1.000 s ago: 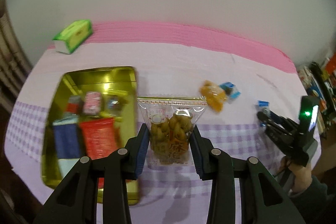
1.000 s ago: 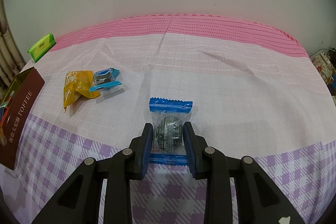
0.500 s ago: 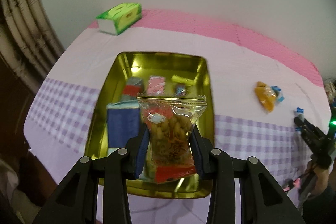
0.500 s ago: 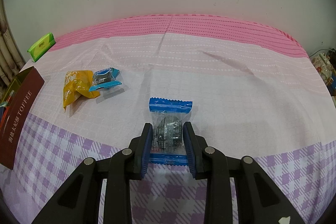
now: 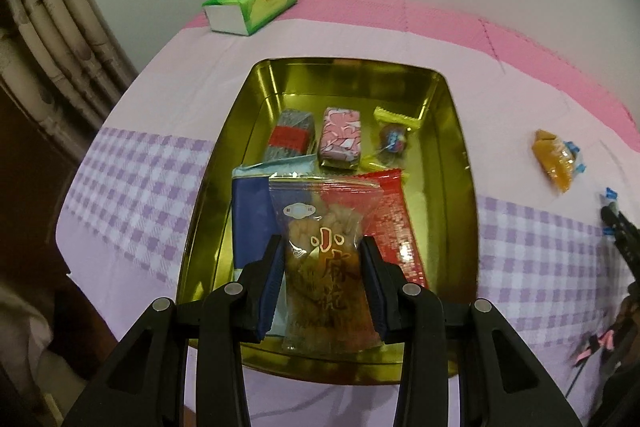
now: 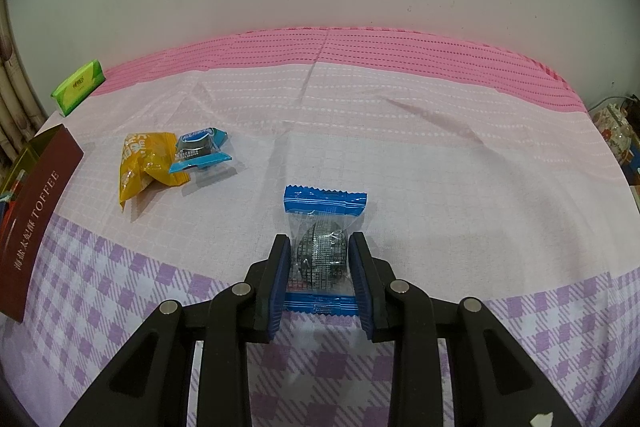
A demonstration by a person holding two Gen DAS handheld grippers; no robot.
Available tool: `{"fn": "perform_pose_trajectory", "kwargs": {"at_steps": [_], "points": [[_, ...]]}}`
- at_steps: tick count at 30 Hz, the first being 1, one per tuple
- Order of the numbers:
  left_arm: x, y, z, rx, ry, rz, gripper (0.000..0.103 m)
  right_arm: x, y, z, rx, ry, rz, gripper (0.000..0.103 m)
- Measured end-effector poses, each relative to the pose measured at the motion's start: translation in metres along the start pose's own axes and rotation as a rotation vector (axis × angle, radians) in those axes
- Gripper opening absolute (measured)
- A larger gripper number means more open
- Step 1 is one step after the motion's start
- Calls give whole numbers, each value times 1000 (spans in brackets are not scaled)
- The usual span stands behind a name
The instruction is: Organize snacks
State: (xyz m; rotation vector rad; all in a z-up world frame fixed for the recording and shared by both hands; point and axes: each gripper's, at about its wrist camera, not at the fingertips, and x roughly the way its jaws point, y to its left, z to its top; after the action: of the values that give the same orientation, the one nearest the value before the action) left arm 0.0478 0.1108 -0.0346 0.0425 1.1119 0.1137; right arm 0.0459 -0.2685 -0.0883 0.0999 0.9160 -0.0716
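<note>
gold tray (image 5: 460, 187) sits under the left hand-held gripper (image 5: 324, 287), clamped on a clear snack bag (image 5: 324, 259); right hand-held gripper (image 6: 320, 275) pinches a blue-ended candy (image 6: 322, 247) on the table (image 6: 440, 167).

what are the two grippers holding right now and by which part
Left gripper: clear snack bag, by its lower sides, over the gold tray. Right gripper: blue-ended candy, by its middle.

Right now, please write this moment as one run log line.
left gripper: shut on clear snack bag, above gold tin | right gripper: shut on blue-ended snack packet, on tablecloth
</note>
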Motion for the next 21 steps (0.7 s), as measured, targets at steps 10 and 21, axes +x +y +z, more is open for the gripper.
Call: {"fn": "perform_pose_trajectory", "kwargs": {"at_steps": [10, 21], "points": [[17, 18, -6, -27, 26, 29, 39, 0, 1, 0, -3, 0, -6, 29], [21, 16, -9, -12, 17, 30, 42, 0, 4, 0, -13, 1, -24, 29]]}}
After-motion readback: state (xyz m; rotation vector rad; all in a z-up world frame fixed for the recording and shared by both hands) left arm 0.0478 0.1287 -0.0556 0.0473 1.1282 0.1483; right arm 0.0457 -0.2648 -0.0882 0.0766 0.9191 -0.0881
